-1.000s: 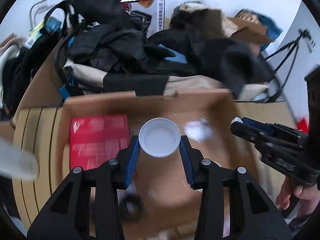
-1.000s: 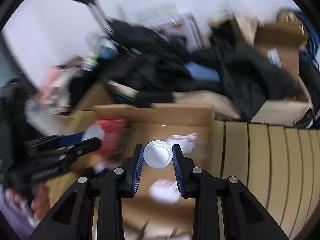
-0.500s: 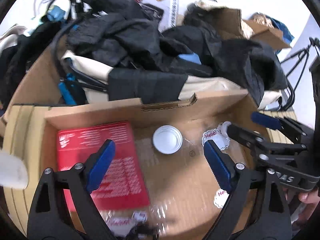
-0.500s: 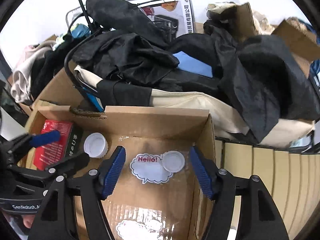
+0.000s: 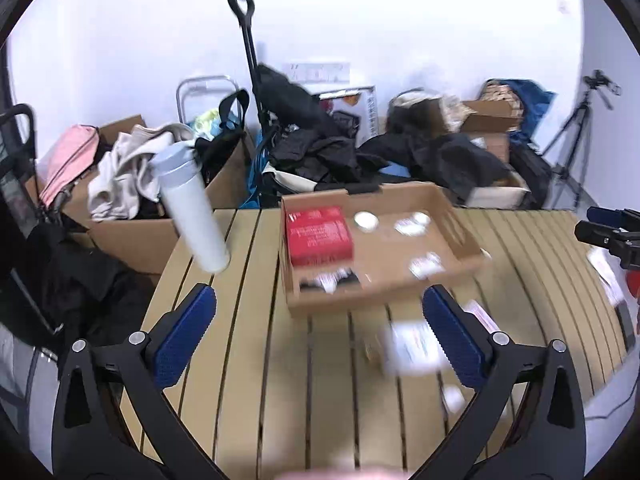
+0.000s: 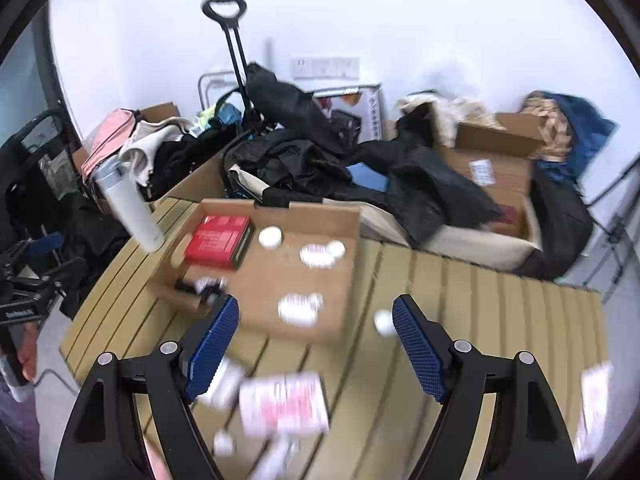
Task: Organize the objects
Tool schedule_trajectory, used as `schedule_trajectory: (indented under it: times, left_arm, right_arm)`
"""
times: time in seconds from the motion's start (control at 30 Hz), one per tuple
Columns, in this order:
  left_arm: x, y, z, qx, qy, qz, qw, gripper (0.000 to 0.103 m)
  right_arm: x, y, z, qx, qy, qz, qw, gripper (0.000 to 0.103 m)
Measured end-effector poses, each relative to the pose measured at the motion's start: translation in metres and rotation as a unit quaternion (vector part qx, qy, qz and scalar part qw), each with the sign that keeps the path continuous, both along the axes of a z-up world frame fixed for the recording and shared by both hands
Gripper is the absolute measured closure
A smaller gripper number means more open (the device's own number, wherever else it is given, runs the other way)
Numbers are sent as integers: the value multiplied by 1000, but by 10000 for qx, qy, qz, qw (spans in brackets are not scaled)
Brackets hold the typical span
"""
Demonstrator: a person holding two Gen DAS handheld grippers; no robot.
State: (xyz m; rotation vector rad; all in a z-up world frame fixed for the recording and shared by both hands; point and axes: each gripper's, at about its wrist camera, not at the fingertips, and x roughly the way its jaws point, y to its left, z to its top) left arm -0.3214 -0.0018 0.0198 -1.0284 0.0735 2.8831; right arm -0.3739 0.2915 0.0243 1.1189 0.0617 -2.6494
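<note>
A shallow cardboard box point(image 5: 384, 294) point(image 6: 344, 216) sits on the slatted table. It holds a red box point(image 5: 319, 235) point(image 6: 220, 242), two white lids point(image 5: 366, 221) point(image 6: 270, 237) and white stickers point(image 6: 298, 309). My left gripper point(image 5: 318, 334) is open and empty, over the table in front of the box. My right gripper point(image 6: 316, 342) is open and empty, over the box's near edge. Blurred white-and-red packets point(image 6: 282, 404) point(image 5: 412, 346) lie on the table near both grippers.
A white bottle point(image 5: 192, 204) point(image 6: 130, 208) stands at the table's left edge. Piled dark clothes point(image 5: 320, 148), cardboard boxes point(image 6: 496, 160) and a trolley handle point(image 6: 224, 12) crowd the space behind the table. A tripod point(image 5: 576, 136) stands at the right.
Both grippers released their white lids into the box, opened wide, and have pulled back and up, away from the box. The whole table now shows.
</note>
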Motion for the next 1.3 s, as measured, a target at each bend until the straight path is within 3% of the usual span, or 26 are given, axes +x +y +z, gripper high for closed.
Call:
schedule_trajectory:
  times: [0.1, 0.17, 0.23, 0.33, 0.43, 0.53, 0.67, 0.9, 0.97, 1.07, 1.13, 1.2, 1.3]
  left_arm:
    - [74, 6, -5, -37, 216, 27, 9998, 0]
    - [109, 15, -18, -93, 155, 148, 9997, 0]
    - [135, 22, -31, -39, -96, 157, 9998, 0]
    - [165, 33, -56, 233, -484, -43, 9985, 0]
    - [169, 43, -68, 27, -731, -83, 9973, 0]
    - [169, 47, -64, -190, -615, -35, 9979, 0]
    - [170, 41, -63, 50, -533, -61, 9985, 0]
    - [122, 41, -75, 334, -497, -593, 9964, 0]
    - [95, 39, -78, 665, -479, -827, 9932, 2]
    - [43, 36, -88, 1461, -665, -1249, 9791, 4]
    - [4, 37, -103, 1807, -844, -1399, 9699, 19]
    - [-25, 41, -119, 1723, -1017, -1324, 9708, 37]
    - [-65, 43, -146, 1701, -1444, -1161, 9679, 56]
  right_arm:
    - [85, 7, -1, 1, 224, -7, 9997, 20]
    - [138, 9, -10, 63, 325, -207, 9992, 20]
    - [170, 8, -26, -364, -24, -306, 9989, 20]
    - [198, 0, -54, -841, -524, -144, 9950, 20]
    - [210, -15, -74, -770, -738, 78, 9943, 20]
    - [216, -24, -74, -593, -546, 103, 9967, 20]
    - [223, -23, -68, -548, -219, -2, 9983, 20]
    - [186, -24, -94, -757, -804, 83, 9939, 20]
    - [167, -25, -103, -734, -835, 36, 9938, 20]
    - [123, -33, -117, -904, -886, 133, 9919, 21]
    - [92, -40, -130, -1096, -964, 220, 9890, 27]
    - [62, -46, -146, -1182, -1164, 169, 9860, 39]
    - [19, -51, -169, -1590, -1448, 82, 9766, 45]
